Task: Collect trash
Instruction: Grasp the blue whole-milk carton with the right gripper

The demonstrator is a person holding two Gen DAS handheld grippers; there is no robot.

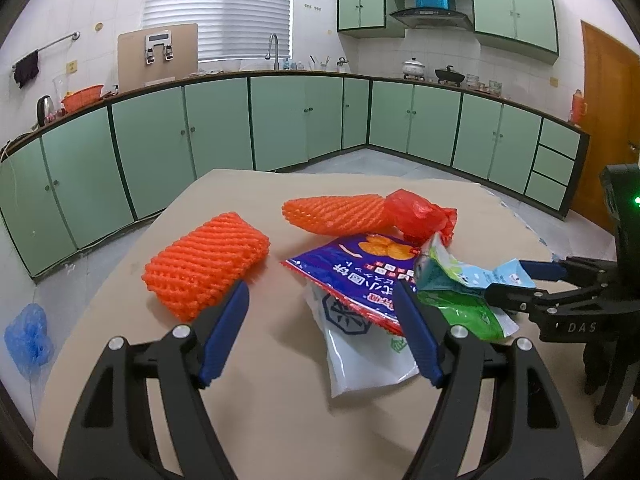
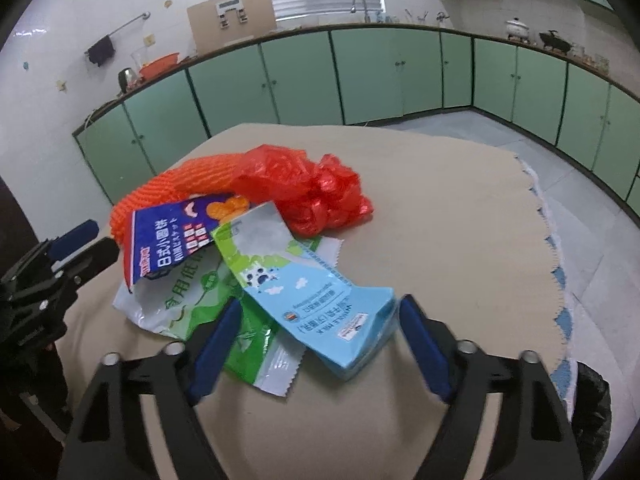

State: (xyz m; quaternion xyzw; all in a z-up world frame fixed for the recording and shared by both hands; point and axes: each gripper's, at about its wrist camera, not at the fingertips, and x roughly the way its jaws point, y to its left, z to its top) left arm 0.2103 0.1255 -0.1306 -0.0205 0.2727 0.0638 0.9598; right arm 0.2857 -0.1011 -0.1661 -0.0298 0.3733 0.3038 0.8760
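Right gripper [image 2: 318, 330]: jaws wide, nothing held, straddling near end of milk carton [image 2: 320, 304]. Carton flattened, lying on table [image 2: 440, 240] atop green wrapper [image 2: 248, 344]; long axis from about 11 o'clock down to 5 o'clock in right wrist view, blue end nearest the jaws, torn end toward red bag [image 2: 316, 192]. Judged nearest to right gripper; a short forward push and squeeze likely enough.

Left gripper [image 1: 322, 320]: jaws wide, empty, hovering between foam net [image 1: 208, 264] at 10 o'clock and blue snack bag [image 1: 360, 276] at 1 o'clock. Second foam net [image 1: 336, 214] farther off at 12 o'clock, touching red bag. White pouch [image 1: 360, 356] under snack bag.
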